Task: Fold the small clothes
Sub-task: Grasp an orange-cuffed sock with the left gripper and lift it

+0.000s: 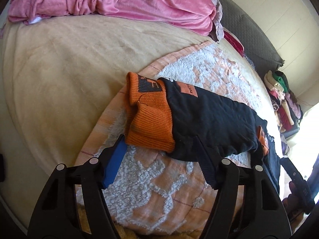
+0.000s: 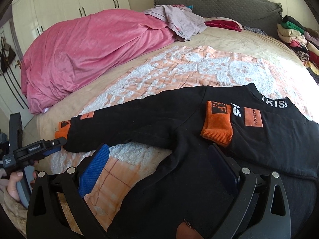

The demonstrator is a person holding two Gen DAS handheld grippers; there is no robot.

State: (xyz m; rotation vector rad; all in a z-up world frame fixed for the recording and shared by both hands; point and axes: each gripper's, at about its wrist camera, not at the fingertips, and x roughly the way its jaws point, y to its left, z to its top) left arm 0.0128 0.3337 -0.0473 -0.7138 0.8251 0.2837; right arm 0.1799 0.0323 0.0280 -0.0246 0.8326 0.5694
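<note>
A small black sweatshirt (image 2: pixel 179 131) with orange cuffs lies on an orange and white blanket (image 2: pixel 179 67) on the bed. One sleeve is folded across the chest, its orange cuff (image 2: pixel 218 123) on the body. The other sleeve stretches left; its orange cuff (image 1: pixel 149 115) fills the middle of the left wrist view. My left gripper (image 1: pixel 159 145) is open, its blue-padded fingers either side of that cuff's end; it also shows in the right wrist view (image 2: pixel 57 142). My right gripper (image 2: pixel 159 153) is open over the sweatshirt's body, holding nothing.
A pink duvet (image 2: pixel 83 49) is heaped at the bed's far left side. A grey headboard (image 2: pixel 219 2) stands behind. A stack of folded clothes (image 2: pixel 295 33) sits at the bed's right edge. White wardrobes (image 2: pixel 59 2) line the wall.
</note>
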